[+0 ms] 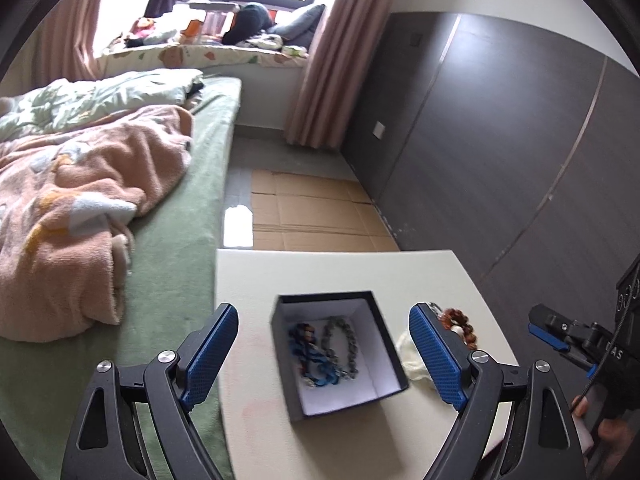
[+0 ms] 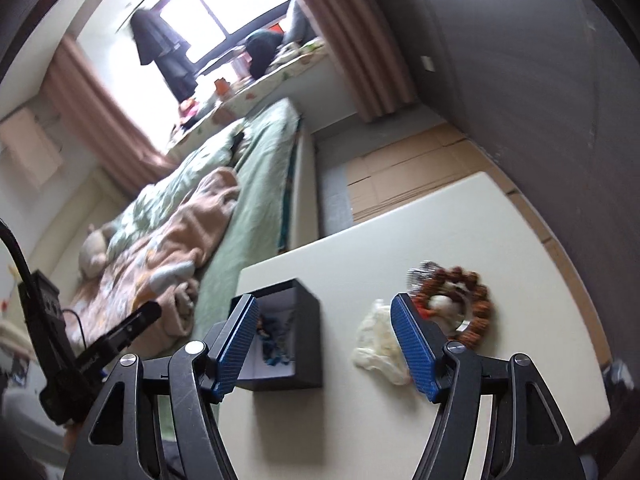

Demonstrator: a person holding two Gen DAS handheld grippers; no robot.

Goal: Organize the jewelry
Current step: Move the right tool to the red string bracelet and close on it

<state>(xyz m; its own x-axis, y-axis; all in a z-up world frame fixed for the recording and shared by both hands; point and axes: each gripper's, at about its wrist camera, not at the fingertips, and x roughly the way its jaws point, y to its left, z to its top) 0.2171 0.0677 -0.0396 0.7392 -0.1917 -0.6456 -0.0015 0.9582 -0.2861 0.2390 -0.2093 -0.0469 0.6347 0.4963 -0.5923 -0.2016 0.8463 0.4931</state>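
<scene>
a: what's in the box?
b: open dark square box [image 1: 338, 354] with a white lining, on the cream table [image 1: 420, 276]. holds a silver bead bracelet [image 1: 340, 346] and a blue braided one [image 1: 310, 354].
a: jaws?
b: left gripper [image 1: 324, 354] spread wide around the box, no contact. right gripper [image 2: 324, 340] apart, holding nothing.
a: still outside?
b: brown knobbly bead bracelet [image 2: 460, 300] and a crumpled cream pouch [image 2: 378, 340], right of the box.

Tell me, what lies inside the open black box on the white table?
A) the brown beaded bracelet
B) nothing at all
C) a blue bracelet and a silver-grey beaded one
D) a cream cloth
C: the left wrist view shows the blue bracelet and the silver-grey beaded bracelet lying side by side on the white floor of the black box.
</scene>
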